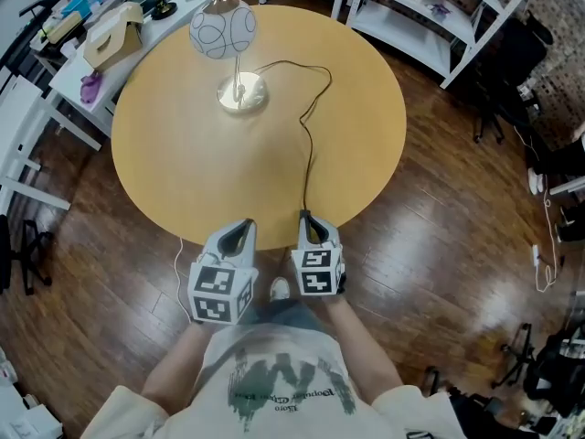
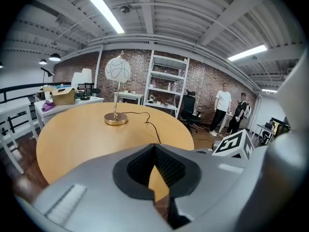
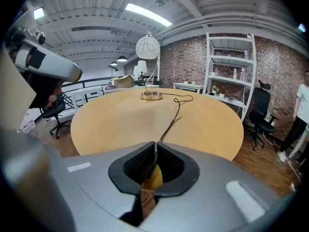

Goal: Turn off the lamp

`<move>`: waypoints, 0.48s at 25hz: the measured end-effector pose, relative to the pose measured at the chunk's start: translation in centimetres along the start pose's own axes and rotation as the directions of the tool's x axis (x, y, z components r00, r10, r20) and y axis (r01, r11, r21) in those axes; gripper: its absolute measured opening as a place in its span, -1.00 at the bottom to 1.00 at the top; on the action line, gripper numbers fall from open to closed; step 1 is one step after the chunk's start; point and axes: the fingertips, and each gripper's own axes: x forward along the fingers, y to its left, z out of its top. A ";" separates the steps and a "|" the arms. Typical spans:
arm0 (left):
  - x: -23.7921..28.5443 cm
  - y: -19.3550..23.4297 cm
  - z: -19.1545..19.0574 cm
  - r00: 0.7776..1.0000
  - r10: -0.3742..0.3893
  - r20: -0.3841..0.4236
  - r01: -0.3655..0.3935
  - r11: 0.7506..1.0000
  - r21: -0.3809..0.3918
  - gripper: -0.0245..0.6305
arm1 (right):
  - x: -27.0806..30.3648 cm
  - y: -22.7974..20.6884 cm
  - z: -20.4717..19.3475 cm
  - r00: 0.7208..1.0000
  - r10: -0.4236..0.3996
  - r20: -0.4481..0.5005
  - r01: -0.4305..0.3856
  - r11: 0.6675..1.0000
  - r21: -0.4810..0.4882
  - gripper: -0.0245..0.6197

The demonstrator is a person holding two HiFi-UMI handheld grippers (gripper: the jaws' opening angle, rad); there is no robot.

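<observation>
A lamp [image 1: 226, 39] with a round white globe shade and a brass base [image 1: 241, 93] stands at the far side of the round wooden table [image 1: 192, 172]. Its black cord [image 1: 309, 144] runs across the top toward the near edge. The lamp also shows far off in the left gripper view [image 2: 117, 71] and the right gripper view [image 3: 147, 47]. My left gripper [image 1: 247, 224] and right gripper [image 1: 303, 215] hover at the table's near edge, both shut with nothing between the jaws. The right gripper sits just beside the cord's near end.
A white desk [image 1: 82, 71] with a cardboard box [image 1: 113, 37] stands at the far left. White shelving [image 1: 439, 16] rises at the far right. Office chairs and cables lie on the wooden floor around. Two people [image 2: 231, 111] stand far off by the brick wall.
</observation>
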 end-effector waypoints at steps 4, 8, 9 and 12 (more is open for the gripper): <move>0.3 -0.2 0.0 1.000 0.005 -0.005 -0.005 1.000 0.000 -0.95 | 0.1 0.2 -0.7 1.000 0.017 0.003 -0.017 1.000 -0.002 -0.87; 0.5 -0.4 0.0 1.000 0.003 -0.005 -0.003 1.000 -0.001 -0.95 | 0.1 0.2 -0.6 1.000 0.026 0.008 -0.026 1.000 0.011 -0.87; 0.6 -0.4 0.1 1.000 0.003 -0.003 -0.003 1.000 -0.002 -0.95 | 0.1 0.2 -0.7 1.000 0.027 0.005 -0.027 1.000 0.008 -0.87; 0.8 -0.4 0.3 1.000 0.001 0.001 -0.001 1.000 -0.002 -0.95 | 0.2 0.1 -0.7 1.000 0.029 0.003 -0.029 1.000 0.002 -0.87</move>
